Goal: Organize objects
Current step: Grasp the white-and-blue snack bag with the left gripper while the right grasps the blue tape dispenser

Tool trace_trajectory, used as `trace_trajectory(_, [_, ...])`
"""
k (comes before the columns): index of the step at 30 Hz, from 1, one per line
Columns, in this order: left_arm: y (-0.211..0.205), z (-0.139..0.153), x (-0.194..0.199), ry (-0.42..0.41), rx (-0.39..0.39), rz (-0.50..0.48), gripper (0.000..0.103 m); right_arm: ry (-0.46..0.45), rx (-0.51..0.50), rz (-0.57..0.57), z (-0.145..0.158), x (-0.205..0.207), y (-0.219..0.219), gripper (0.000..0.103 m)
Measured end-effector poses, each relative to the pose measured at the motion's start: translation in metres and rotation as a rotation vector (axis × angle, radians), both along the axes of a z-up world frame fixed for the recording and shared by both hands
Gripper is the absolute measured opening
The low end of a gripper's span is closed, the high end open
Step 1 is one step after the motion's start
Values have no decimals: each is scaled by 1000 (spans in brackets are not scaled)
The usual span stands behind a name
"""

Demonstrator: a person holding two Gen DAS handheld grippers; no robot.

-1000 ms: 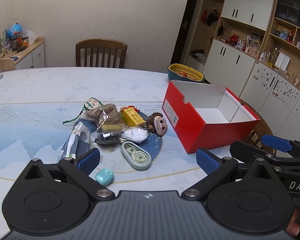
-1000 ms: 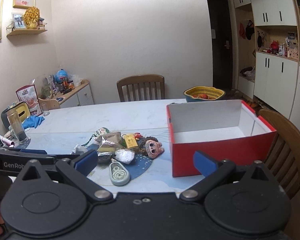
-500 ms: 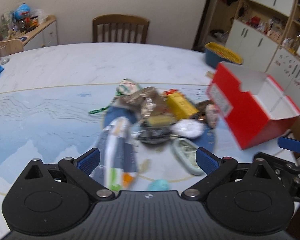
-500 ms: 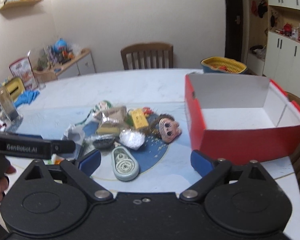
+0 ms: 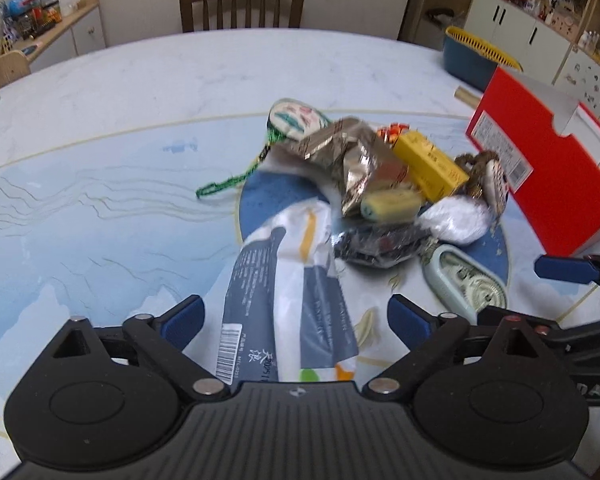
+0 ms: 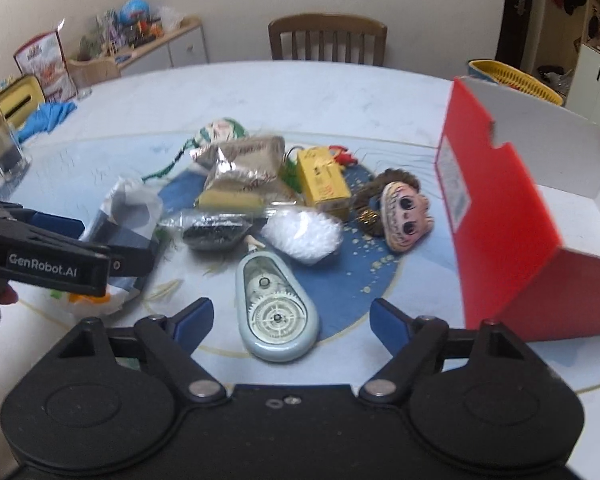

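Note:
A pile of small objects lies mid-table beside an open red box (image 5: 540, 168) (image 6: 500, 216). My left gripper (image 5: 296, 320) hovers over a blue-and-white snack bag (image 5: 288, 280); the bag lies between its closing jaws, and the pads are clear of it. My right gripper (image 6: 292, 316) hangs over a pale green tape dispenser (image 6: 276, 304), which lies between its closing jaws, untouched. The pile also holds a foil packet (image 5: 352, 152), a yellow box (image 6: 324, 184), a white pouch (image 6: 304, 236), a dark packet (image 6: 212, 232) and a doll head (image 6: 404, 220).
A wooden chair (image 5: 242, 6) stands at the table's far side. A blue tub with a yellow basket (image 5: 476, 56) sits behind the red box. At the far left are a glass (image 6: 0, 140), a blue cloth (image 6: 48, 116) and a cluttered sideboard (image 6: 156, 40).
Both grippers have come forward and down toward the pile and tilted lower. The snack bag now lies between the left jaws, the tape dispenser between the right jaws. Both jaws have narrowed slightly.

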State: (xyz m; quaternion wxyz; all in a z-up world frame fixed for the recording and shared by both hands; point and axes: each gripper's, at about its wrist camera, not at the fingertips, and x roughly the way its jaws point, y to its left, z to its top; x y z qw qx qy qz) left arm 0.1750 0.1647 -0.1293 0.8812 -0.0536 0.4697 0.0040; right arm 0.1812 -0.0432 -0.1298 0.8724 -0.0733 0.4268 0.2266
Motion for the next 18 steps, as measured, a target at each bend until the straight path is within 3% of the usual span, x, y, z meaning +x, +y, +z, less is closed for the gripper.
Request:
trace_trajectory(4, [3, -5, 2, 9, -3, -21, 93, 25, -26, 13, -10, 9, 10, 80])
trace_trajectory(6, [5, -6, 4, 12, -19, -33, 81, 33, -39, 20, -13, 12, 14, 78])
trace_trajectory(18, [13, -4, 8, 29, -36, -66, 54, 53, -78, 24, -19, 19, 26, 55])
